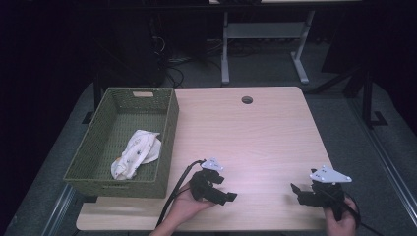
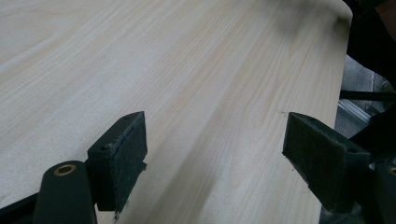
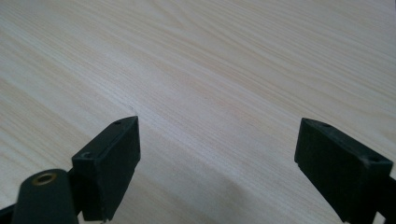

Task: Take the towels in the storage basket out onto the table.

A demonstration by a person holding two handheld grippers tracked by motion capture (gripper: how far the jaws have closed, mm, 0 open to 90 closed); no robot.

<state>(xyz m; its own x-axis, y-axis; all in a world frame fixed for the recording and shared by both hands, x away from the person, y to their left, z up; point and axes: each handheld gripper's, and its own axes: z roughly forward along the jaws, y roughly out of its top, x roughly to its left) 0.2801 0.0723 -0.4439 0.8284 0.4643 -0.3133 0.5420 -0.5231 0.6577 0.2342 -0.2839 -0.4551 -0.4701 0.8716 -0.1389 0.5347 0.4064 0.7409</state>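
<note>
Dark room all around, with desk legs and cables on the floor behind a pale wooden table point(image 1: 255, 132). From the high view, a green woven basket point(image 1: 169, 142) sits on the left part of the table. A white cloth with small prints point(image 1: 135, 153) lies crumpled inside it, near the right wall. The left gripper point(image 1: 227, 196) rests low by the front edge, just right of the basket, in a hand that comes up from below. The right gripper point(image 1: 296, 189) sits well apart from it, by the right front corner. Neither one touches the cloth or the basket.

What could go wrong? I think the basket wall is the trouble. It stands between the left gripper and the cloth, so a low reach could bump the basket and push it toward the table's left edge. The cloth is soft and bunched up, so a pinch might catch only a thin fold and let it slip.

From the left gripper view, the left gripper point(image 2: 215, 140) has its two black pads far apart, with bare wood between them and nothing held. They look about as wide as they go.

From the right gripper view, the right gripper point(image 3: 217, 149) is also spread wide over bare wood, holding nothing.
</note>
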